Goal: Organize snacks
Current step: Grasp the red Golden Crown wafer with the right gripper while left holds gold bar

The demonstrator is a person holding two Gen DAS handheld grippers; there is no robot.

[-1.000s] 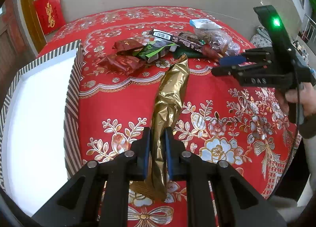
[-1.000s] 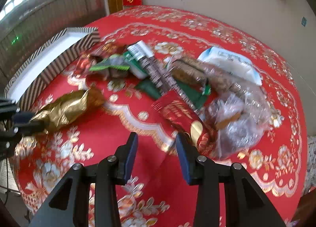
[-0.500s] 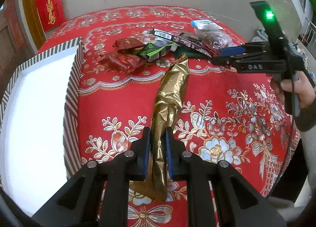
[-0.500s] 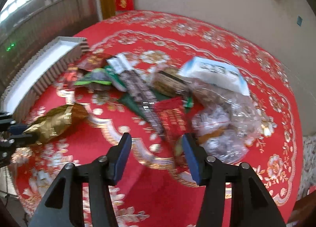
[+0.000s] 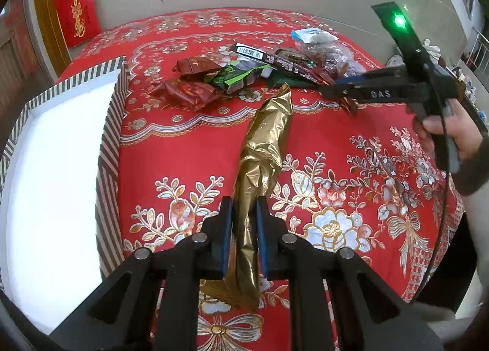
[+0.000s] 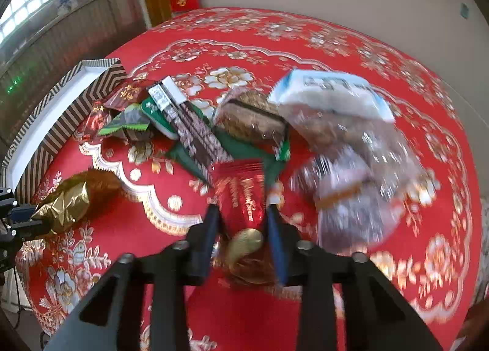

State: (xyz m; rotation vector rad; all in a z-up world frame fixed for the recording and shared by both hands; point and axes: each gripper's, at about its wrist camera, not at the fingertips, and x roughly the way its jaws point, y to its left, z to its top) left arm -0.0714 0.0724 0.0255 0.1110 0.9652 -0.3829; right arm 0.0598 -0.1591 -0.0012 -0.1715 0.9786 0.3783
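Sorting snacks: one packet gripped on the left, a second being taken on the right.
Striped box (image 5: 111, 143): far left on the bench (image 5: 189, 149), white inside, open-topped; likely destination for the snacks.
Left gripper (image 5: 244, 228): jaws pinching the gold foil packet (image 5: 266, 149) near its lower end, pads pressed flat on the crinkled foil; packet stretched away toward the pile, far tip just short of it.
Handling the gold packet: best lifted clear of the red floral tablecloth (image 5: 351, 192) before swinging left over the striped wall, so the long loose end does not drag or catch the rim.
Snack pile (image 6: 195, 134): mid-bench, dark red wrappers nearest the box, then a green sachet, a long brown barcoded bar, a green packet beneath.
Right gripper (image 6: 243, 222): jaws closing, red packet with gold lettering (image 6: 241, 192) between them; pads close on both sides, firm contact not certain through the motion blur.
Doing this grasp well: squeeze on the packet's near end only, clear of the brown bar overlapping its upper left corner, then draw back low and slow so neighbours stay put.
Clear bags (image 6: 354, 198): just right of the red packet, soft and slippery-looking; risk of being snagged.
White-and-blue pack (image 6: 330, 91): far right rear, untouched.
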